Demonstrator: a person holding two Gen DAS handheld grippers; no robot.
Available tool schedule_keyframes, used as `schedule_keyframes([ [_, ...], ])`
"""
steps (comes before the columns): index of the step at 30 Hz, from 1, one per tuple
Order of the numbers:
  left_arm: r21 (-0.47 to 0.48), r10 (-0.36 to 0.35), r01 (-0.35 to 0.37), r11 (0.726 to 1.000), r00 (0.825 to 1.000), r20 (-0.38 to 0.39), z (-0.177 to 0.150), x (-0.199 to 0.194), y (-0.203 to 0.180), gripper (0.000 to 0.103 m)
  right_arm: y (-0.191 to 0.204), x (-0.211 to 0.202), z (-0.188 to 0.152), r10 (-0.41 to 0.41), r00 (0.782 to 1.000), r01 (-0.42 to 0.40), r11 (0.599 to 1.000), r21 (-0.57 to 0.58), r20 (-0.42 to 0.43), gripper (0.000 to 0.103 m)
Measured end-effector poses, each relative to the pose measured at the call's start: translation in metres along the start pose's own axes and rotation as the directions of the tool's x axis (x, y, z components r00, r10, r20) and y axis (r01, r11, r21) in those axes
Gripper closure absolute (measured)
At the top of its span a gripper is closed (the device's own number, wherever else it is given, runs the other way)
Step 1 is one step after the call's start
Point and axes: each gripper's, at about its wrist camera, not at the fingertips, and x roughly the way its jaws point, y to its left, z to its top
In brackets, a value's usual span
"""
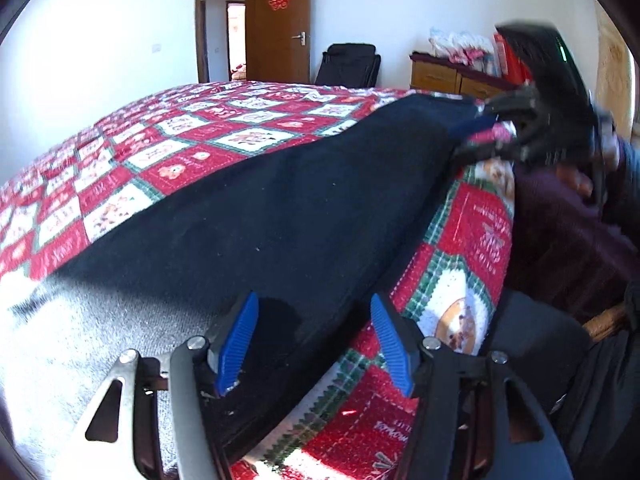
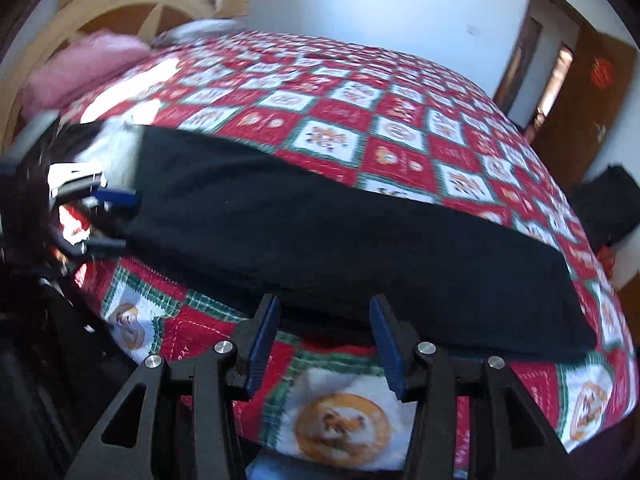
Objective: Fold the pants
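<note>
Two grippers over a bed (image 2: 404,128) covered by a red, white and green patchwork quilt (image 1: 168,148). Black pants (image 1: 280,216) lie in a long folded strip along the near edge of the bed. Left gripper (image 1: 314,344): jaws spread, pants end between the blue pads (image 1: 240,340), no pinch visible. Right gripper (image 2: 324,344): jaws spread, empty, at the pants' near edge. Room: white walls, brown door (image 1: 280,20) open at far side, wooden headboard (image 2: 132,8).
</note>
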Motion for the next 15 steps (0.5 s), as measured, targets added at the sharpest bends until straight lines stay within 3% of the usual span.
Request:
schedule_keyframes([
  [4, -0.006, -0.007, 0.007, 1.000, 1.000, 0.000, 0.000, 0.000, -0.001, 0.041, 0.017, 0.018, 0.002, -0.063, 0.998, 0.060, 0.994, -0.086, -0.028, 0.056],
  [6, -0.003, -0.005, 0.005, 1.000, 1.000, 0.000, 0.000, 0.001, -0.002, 0.041, 0.017, 0.020, 0.004, -0.046, 0.999, 0.044, 0.996, -0.077, -0.024, 0.087],
  [7, -0.005, -0.006, 0.006, 1.000, 1.000, 0.000, 0.000, 0.001, -0.001, 0.041, 0.017, 0.018, 0.004, -0.032, 0.999, 0.031, 0.997, -0.067, -0.018, 0.096],
  [15, -0.017, -0.035, 0.034, 0.999, 0.999, -0.007, -0.002, -0.003, 0.000, 0.042, 0.015, -0.005, -0.002, -0.018, 1.000, 0.018, 0.999, -0.027, 0.014, 0.101],
])
